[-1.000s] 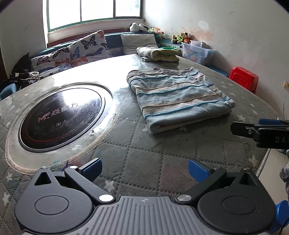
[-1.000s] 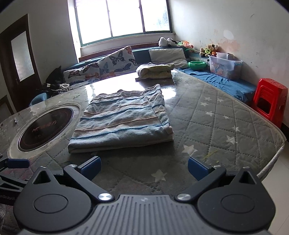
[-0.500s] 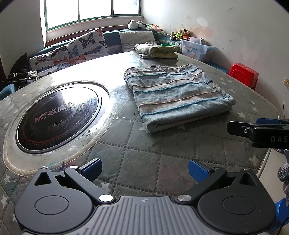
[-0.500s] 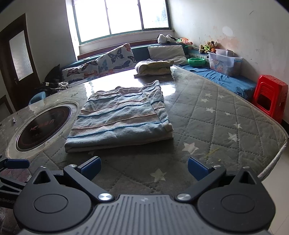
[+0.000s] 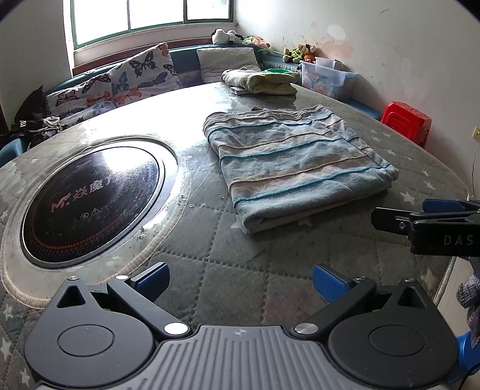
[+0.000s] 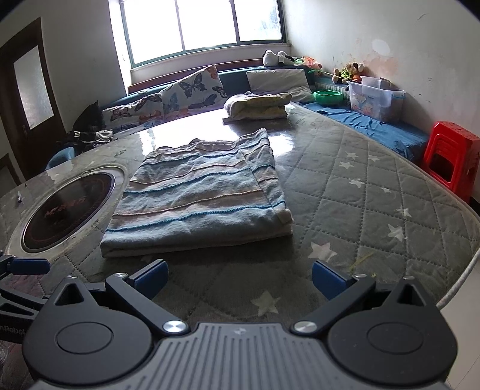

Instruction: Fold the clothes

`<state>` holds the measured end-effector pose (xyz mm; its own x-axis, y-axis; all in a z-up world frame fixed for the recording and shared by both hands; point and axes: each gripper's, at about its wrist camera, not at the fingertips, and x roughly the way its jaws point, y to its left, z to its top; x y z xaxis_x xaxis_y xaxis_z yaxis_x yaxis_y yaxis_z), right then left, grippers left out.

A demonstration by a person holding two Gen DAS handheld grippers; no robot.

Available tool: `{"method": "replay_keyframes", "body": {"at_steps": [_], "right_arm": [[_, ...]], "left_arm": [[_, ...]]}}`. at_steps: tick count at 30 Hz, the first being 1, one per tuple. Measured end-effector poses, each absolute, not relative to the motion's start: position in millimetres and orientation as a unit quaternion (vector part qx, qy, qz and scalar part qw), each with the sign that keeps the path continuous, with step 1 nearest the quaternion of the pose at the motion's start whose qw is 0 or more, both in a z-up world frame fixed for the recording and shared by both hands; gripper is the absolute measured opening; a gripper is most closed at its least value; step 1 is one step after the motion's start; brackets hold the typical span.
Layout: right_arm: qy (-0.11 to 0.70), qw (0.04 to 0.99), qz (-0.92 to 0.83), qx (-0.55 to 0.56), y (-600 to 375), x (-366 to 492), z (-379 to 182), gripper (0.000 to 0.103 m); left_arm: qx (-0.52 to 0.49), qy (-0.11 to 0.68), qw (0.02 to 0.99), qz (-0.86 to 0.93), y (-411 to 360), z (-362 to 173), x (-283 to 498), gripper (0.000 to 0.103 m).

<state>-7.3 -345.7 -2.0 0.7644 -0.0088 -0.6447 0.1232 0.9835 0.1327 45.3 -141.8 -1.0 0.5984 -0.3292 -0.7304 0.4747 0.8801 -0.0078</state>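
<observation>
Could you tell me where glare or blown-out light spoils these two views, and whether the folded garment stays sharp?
Left wrist view: the bright window is blown out, and its glare whitens the round black glass cooktop. Right wrist view: glare washes the glossy round tabletop behind the blue striped folded garment, which stays sharp in both; fisheye bends the table edges.

Daylight enters through the window point(image 5: 153, 15) at 12 o'clock, overexposed to plain white in both views. It throws strong glare across the glossy table point(image 6: 180, 132) and the dark round cooktop point(image 5: 120, 162). The room interior is moderately dim. Fisheye distortion bends the walls and table rim, with black vignetting in the corners. Focus is sharp; no motion blur.
</observation>
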Motion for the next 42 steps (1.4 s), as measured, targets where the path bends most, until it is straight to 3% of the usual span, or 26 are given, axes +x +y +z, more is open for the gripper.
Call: {"method": "replay_keyframes", "body": {"at_steps": [42], "right_arm": [[0.357, 0.929, -0.036, 0.091, -368, 24, -11, 0.103]], "left_arm": [[0.11, 0.413, 0.877, -0.221, -167, -8, 78, 0.103]]}}
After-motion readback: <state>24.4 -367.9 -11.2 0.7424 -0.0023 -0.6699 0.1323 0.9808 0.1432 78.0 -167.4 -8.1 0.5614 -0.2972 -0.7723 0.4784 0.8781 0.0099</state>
